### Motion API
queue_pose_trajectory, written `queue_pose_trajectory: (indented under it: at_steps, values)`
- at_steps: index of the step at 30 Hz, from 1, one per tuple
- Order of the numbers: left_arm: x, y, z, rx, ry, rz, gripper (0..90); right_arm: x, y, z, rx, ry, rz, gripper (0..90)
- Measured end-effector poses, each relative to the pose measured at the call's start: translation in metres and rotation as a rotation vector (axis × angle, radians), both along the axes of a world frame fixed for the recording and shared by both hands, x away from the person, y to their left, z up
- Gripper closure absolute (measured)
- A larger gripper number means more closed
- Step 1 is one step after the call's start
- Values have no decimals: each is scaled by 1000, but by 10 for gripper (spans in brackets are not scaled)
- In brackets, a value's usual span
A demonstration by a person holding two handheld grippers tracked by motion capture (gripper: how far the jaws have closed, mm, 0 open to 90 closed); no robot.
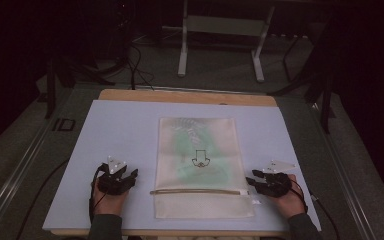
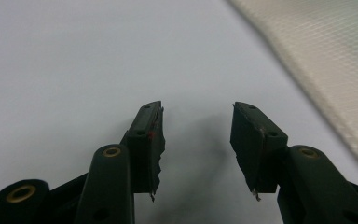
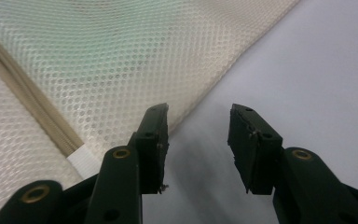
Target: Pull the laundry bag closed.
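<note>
Flat in the middle of the pale blue table [image 1: 115, 130]: a cream mesh zip pouch [image 1: 200, 150] with a black arrow printed on it, green contents showing through, zipper strip [image 1: 195, 191] running across near its nearer end. Left of the pouch, apart from it — left gripper [image 1: 128, 176], jaws wide, nothing between. Just right of the pouch's zipper end — right gripper [image 1: 254, 178], jaws parted too, empty, beside the mesh edge.

Dim room, grey carpet floor [image 1: 220, 75], white metal stand [image 1: 222, 25] beyond the table — black cables [image 1: 137, 70] trailing, dark surroundings
</note>
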State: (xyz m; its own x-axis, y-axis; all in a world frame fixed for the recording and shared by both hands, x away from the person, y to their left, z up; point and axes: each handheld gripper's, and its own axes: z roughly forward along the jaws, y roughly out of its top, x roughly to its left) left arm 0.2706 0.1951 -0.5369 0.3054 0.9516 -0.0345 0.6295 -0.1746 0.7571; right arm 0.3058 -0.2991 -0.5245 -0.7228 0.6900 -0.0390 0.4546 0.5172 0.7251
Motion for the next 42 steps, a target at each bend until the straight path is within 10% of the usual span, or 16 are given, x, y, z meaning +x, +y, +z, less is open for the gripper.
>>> queue_pose_trajectory:
  at_steps: [42]
  values:
    - [-1, -10, 0, -20, -14, -144, 587, -9, 39, 22, -124, 86, 215, 542]
